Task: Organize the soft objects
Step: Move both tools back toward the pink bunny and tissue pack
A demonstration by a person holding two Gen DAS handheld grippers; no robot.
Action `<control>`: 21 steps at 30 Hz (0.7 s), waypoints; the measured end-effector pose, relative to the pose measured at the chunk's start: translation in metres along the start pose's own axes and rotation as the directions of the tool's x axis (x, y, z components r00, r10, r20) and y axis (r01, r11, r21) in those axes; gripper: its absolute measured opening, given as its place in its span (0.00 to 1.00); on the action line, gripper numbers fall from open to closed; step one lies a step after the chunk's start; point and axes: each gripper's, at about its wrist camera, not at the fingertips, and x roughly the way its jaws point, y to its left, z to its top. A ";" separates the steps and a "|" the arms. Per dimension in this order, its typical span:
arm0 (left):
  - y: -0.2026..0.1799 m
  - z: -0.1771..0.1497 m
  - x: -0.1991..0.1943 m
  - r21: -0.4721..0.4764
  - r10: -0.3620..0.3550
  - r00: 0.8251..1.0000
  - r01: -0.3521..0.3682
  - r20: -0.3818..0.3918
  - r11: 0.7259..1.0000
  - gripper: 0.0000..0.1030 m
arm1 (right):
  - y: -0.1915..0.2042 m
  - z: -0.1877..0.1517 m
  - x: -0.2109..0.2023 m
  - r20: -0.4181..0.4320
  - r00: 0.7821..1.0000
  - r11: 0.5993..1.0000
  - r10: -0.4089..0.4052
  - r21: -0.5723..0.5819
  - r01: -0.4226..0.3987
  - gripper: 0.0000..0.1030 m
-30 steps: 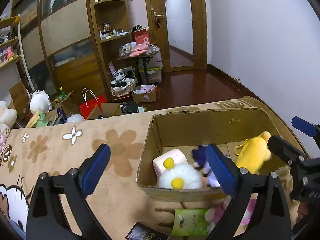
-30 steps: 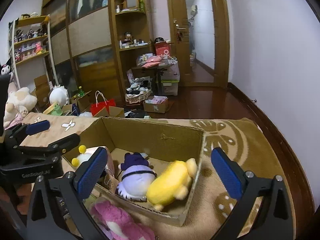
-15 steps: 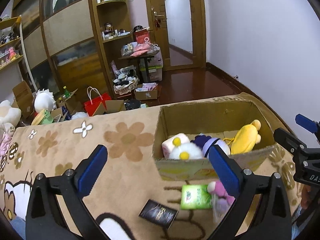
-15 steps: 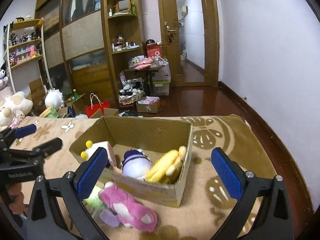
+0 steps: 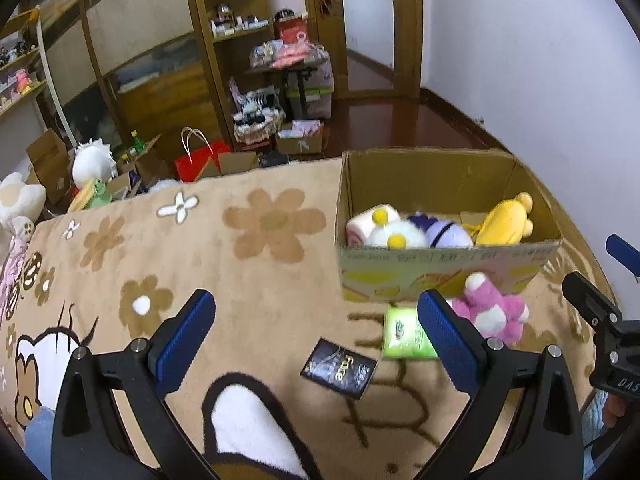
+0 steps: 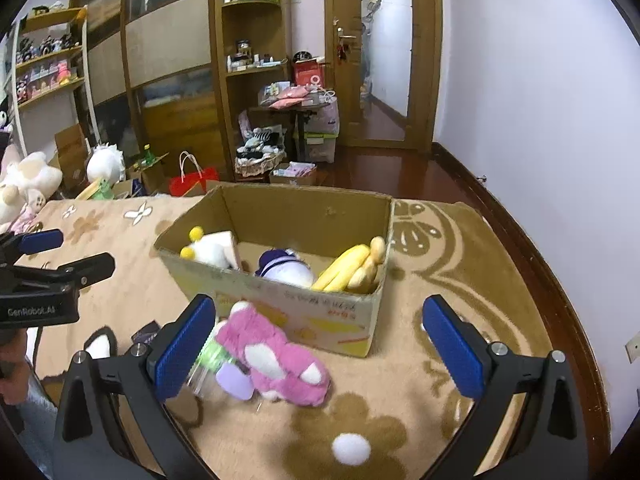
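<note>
Both grippers have pulled back from the box [image 6: 280, 280] — the left gripper [image 5: 316, 340] and right gripper [image 6: 320, 344] hang spread wide, holding nothing. The pink plush [image 6: 276, 364] lies on the blanket [image 5: 240, 280] just before the box, beside a green packet [image 5: 404, 334].

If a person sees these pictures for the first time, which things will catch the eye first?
First the cardboard box on the flowered blanket, holding a white toy, a purple toy and a yellow toy. Next the pink plush, lying outside against the box front. Both grippers, left and right, are open and hold nothing.
</note>
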 end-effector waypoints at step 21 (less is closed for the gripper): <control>0.008 -0.015 0.082 -0.062 -0.075 0.963 0.061 -0.257 0.996 0.97 | 0.028 -0.025 0.057 -0.075 0.997 0.998 0.005 -0.070 -0.010 1.00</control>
